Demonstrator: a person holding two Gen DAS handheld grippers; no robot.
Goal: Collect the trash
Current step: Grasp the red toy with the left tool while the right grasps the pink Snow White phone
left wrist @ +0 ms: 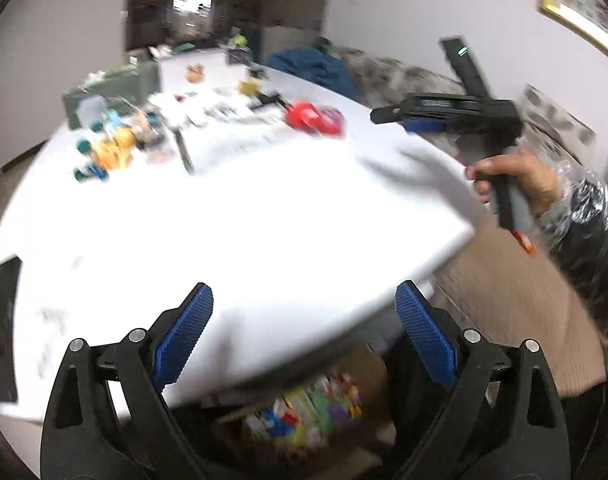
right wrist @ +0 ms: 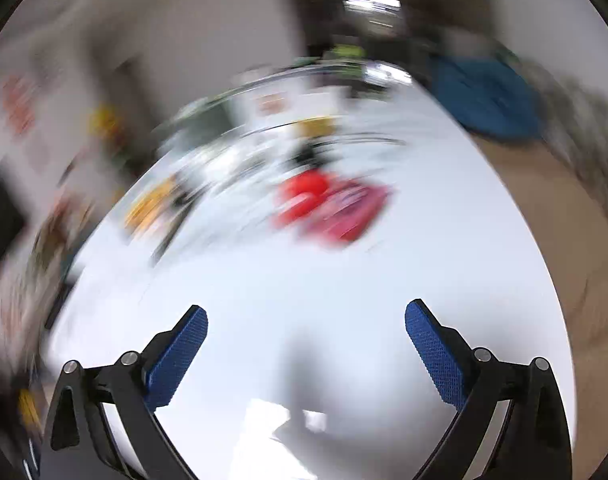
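1. The table [left wrist: 263, 216] is bare near you; the likely trash, a red and pink wrapper [right wrist: 328, 208], lies mid-table, well ahead.
2. Your right gripper [right wrist: 306, 344] and left gripper [left wrist: 304, 320] both have fingers spread, holding nothing.
3. Slow down; blur hides detail.

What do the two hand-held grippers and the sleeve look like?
Each hand-held gripper, left and right, has black angular arms with silver rivets and blue textured pads. From the left view, the right one shows a black body, a grey handle and a small green light. The sleeve looks dark and shiny.
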